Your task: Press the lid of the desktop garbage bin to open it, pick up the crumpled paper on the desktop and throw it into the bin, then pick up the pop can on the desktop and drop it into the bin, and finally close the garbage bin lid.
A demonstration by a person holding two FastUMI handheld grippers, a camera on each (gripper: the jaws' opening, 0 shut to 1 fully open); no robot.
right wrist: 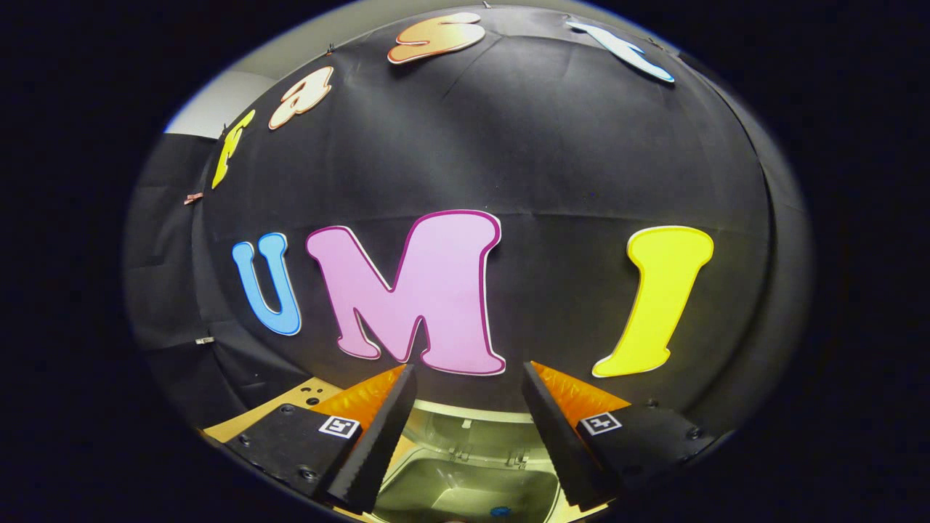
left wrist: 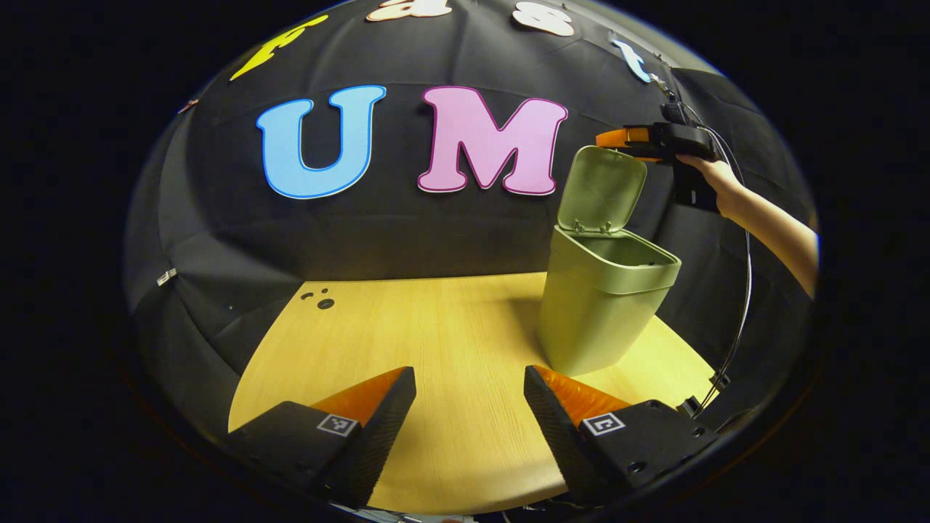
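2 grippers' fingers (left wrist: 374,421) apart, empty.

A light wood-grain tabletop (left wrist: 450,341) with a rounded front edge fills the lower middle of the left gripper view, set against black cloth behind and to its sides. Near its far left corner sit a few small dark round holes (left wrist: 323,300) in the surface. Toward the right side of the tabletop stands a pale green garbage bin (left wrist: 599,305), upright, its base resting flat on the wood and its hinged lid (left wrist: 601,190) raised. In the right gripper view, a small corner of the same tabletop (right wrist: 290,399) appears at lower left, with the dark holes on it.
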